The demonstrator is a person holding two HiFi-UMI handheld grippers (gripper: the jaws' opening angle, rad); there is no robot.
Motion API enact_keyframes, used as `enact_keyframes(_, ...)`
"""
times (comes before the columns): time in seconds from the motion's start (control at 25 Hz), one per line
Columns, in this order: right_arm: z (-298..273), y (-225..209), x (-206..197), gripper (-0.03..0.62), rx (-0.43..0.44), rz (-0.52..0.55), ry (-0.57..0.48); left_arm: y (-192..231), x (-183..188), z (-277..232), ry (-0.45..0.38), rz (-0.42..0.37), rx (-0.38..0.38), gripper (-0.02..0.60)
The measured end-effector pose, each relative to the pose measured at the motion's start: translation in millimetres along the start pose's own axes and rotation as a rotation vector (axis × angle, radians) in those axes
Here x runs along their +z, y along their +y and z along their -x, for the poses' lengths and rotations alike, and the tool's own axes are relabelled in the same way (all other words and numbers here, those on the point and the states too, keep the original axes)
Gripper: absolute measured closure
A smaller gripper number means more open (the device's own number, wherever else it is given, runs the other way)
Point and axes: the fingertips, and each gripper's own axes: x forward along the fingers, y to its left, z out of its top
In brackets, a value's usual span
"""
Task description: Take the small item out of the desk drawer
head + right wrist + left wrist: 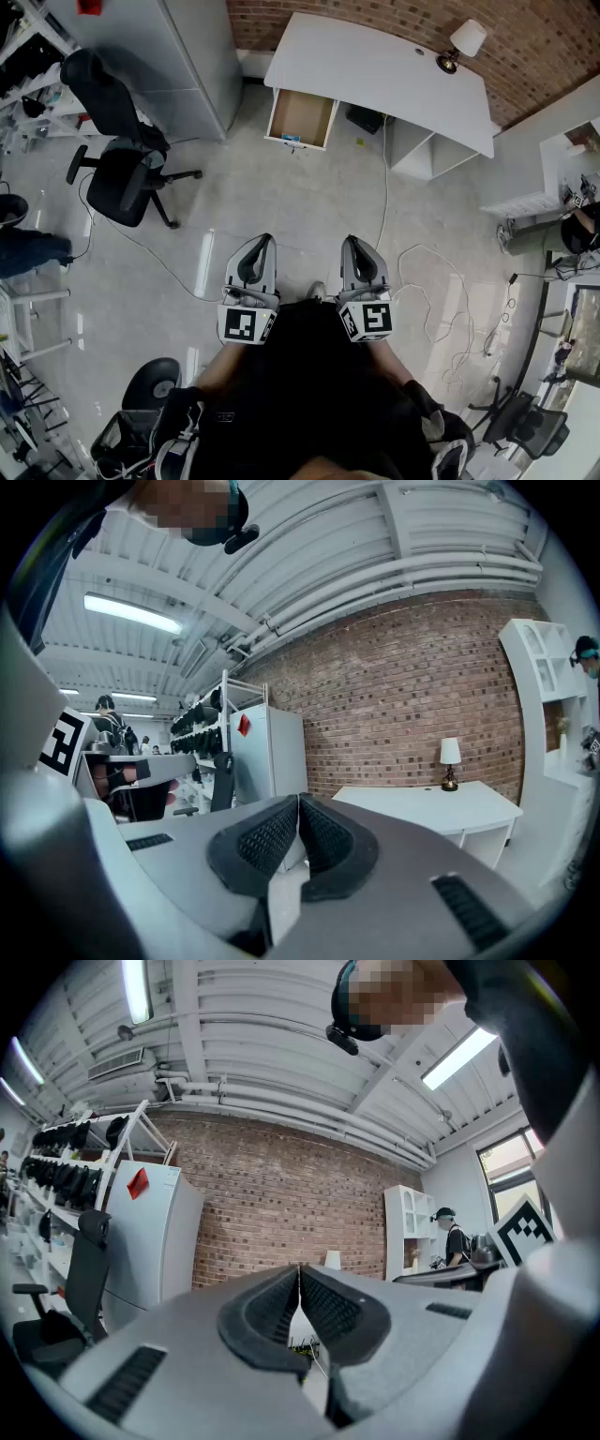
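The person stands on the grey floor [281,202], well apart from the white table [375,66] that sits against the brick wall [375,11]. Both grippers are held close in front of the body, side by side and pointing toward the table. The left gripper [268,240] has its jaws pressed together; in the left gripper view its dark ribbed pads [272,1309] meet at the tip with nothing between them. The right gripper [349,240] is the same, its pads [267,841] closed on each other and pinching nothing.

The drawer [302,117] at the table's left end is pulled out, and from above its inside shows brown. A small blue thing [291,139] sits at the drawer's front edge, far from both grippers; it is too small to say what it is. A lamp [464,42] with a white shade stands on the right part of the table top. A tall grey cabinet [159,56] stands to the left of the table, and a black office chair [122,159] is on the floor in front of that cabinet. A thin cable [386,187] runs across the floor from the table's open underside toward the person's right
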Motion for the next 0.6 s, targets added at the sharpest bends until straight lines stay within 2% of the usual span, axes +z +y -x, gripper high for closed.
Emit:
enact_keyframes(0.32,7.9,-4.8,0.8,0.563,0.014,0.0,-0.008,-9.6,0.9,-0.9,-0.004,-0.003,0.006,0.569)
enact_keyframes(0.6,28.7,-29.2,7.8,0.565,0.021,-0.02,-0.05,-40.0,-0.8,-4.1,0.002,-0.008,0.022,0.569)
